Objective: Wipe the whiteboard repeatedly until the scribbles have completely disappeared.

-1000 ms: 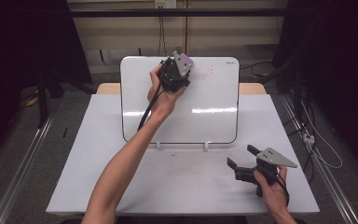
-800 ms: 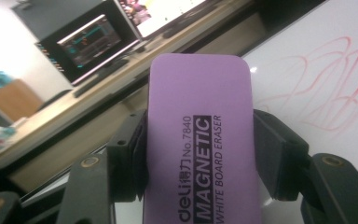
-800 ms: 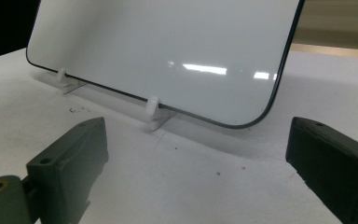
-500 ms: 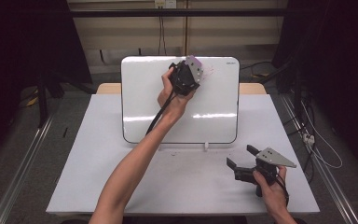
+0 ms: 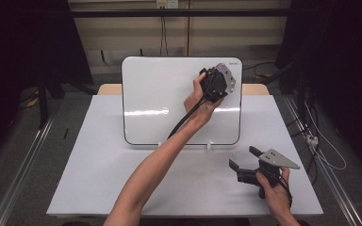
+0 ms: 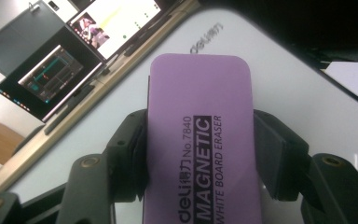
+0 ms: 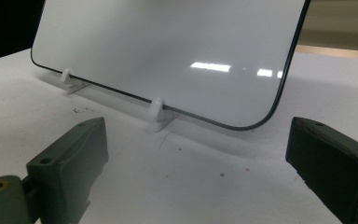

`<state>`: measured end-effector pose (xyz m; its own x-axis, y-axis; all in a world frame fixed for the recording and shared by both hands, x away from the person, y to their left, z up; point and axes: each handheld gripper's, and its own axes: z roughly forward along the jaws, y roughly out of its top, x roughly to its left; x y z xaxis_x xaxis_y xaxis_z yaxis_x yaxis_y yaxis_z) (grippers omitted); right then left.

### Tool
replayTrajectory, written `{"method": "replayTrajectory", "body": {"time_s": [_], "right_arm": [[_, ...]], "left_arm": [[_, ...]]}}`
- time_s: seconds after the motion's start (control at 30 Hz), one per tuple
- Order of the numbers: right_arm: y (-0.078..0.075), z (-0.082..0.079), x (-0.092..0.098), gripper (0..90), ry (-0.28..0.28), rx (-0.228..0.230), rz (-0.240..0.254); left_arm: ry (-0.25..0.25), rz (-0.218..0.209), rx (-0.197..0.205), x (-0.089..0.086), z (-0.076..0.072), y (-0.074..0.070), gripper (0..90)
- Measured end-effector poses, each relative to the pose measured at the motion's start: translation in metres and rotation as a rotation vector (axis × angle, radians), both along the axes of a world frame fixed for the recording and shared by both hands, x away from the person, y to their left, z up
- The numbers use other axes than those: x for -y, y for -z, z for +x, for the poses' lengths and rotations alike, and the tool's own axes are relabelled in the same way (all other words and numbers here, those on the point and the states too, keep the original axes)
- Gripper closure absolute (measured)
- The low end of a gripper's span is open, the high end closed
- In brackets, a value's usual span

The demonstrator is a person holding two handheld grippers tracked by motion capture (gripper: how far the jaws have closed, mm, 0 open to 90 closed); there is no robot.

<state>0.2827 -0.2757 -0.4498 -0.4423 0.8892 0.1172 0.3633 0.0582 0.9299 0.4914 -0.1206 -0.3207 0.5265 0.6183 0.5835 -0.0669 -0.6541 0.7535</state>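
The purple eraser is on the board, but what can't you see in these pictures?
- Eraser: its wiping face is turned away in the left gripper view; in the high view, the left claw and hand cover most of it.
- Whiteboard: any marks under the claw are hidden.
- Brand print: cut short by the eraser.

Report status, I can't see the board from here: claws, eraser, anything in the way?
Left claw shut on eraser, at board top right. Right claw open, empty, on table. Nothing in the way.

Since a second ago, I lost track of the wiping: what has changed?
The left gripper, shut on the purple eraser, slid rightward across the whiteboard toward its upper right corner. The right gripper stayed open, resting on the table; the board did not move.
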Motion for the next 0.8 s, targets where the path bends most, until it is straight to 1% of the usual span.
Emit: {"method": "replayTrajectory", "body": {"time_s": [0.03, 0.07, 0.1, 0.13, 0.2, 0.27, 0.3, 0.33, 0.37, 0.4, 0.43, 0.47, 0.5, 0.57, 0.63, 0.67, 0.7, 0.77, 0.8], "right_arm": [[0.0, 0.0, 0.0, 5.7, 0.001, 0.001, -0.001], [0.0, 0.0, 0.001, 5.7, -0.002, 0.004, -0.003], [0.0, -0.001, 0.001, 5.7, 0.0, 0.005, -0.002], [0.0, -0.001, 0.002, 5.7, 0.002, 0.004, -0.001], [0.001, 0.0, 0.003, 5.7, 0.005, 0.001, 0.0], [0.002, 0.001, 0.004, 5.7, 0.005, -0.002, 0.0], [0.002, 0.001, 0.004, 5.7, 0.005, -0.003, 0.002], [0.002, 0.002, 0.004, 5.7, 0.004, -0.003, 0.001], [0.002, 0.002, 0.003, 5.7, 0.002, -0.005, 0.001], [0.002, 0.002, 0.002, 5.7, 0.0, -0.006, -0.002], [0.003, 0.003, 0.002, 5.7, -0.004, -0.004, -0.003], [0.002, 0.003, 0.001, 5.7, -0.004, -0.004, -0.004], [0.002, 0.003, 0.001, 5.7, -0.006, -0.007, -0.005], [0.003, 0.004, 0.0, 5.8, -0.007, -0.006, -0.006], [0.002, 0.005, -0.001, 5.8, -0.007, -0.008, -0.005], [0.002, 0.005, -0.002, 5.9, -0.008, -0.005, -0.006], [0.002, 0.005, -0.003, 5.9, -0.009, -0.005, -0.005], [0.001, 0.005, -0.004, 5.9, -0.014, -0.002, -0.008], [0.001, 0.004, -0.004, 5.9, -0.014, -0.001, -0.011]], "left_arm": [[-0.007, -0.008, 0.008, 0.0, 0.002, -0.001, 41.2], [-0.015, -0.007, 0.007, -0.002, 0.005, -0.005, 41.2], [-0.034, -0.016, 0.012, -0.005, 0.008, -0.007, 41.2], [-0.049, -0.032, 0.011, -0.01, 0.011, -0.01, 41.2], [-0.083, -0.05, 0.006, -0.024, 0.017, -0.015, 41.2], [-0.119, -0.073, 0.0, -0.041, 0.02, -0.017, 41.2], [-0.14, -0.093, 0.003, -0.05, 0.021, -0.018, 41.2], [-0.152, -0.118, -0.008, -0.06, 0.023, -0.018, 41.2], [-0.175, -0.123, -0.016, -0.071, 0.024, -0.018, 41.2], [-0.198, -0.137, -0.013, -0.083, 0.025, -0.018, 41.2], [-0.208, -0.158, -0.029, -0.094, 0.026, -0.018, 41.3], [-0.23, -0.168, -0.029, -0.105, 0.027, -0.018, 41.2], [-0.247, -0.181, -0.02, -0.115, 0.027, -0.018, 41.3], [-0.277, -0.177, -0.023, -0.133, 0.027, -0.018, 41.3], [-0.311, -0.213, -0.028, -0.147, 0.027, -0.018, 41.2], [-0.309, -0.233, -0.043, -0.151, 0.027, -0.017, 41.2], [-0.305, -0.244, -0.045, -0.153, 0.027, -0.017, 41.2], [-0.312, -0.225, -0.041, -0.148, 0.028, -0.017, 41.2], [-0.3, -0.224, -0.04, -0.143, 0.028, -0.017, 41.2]]}}
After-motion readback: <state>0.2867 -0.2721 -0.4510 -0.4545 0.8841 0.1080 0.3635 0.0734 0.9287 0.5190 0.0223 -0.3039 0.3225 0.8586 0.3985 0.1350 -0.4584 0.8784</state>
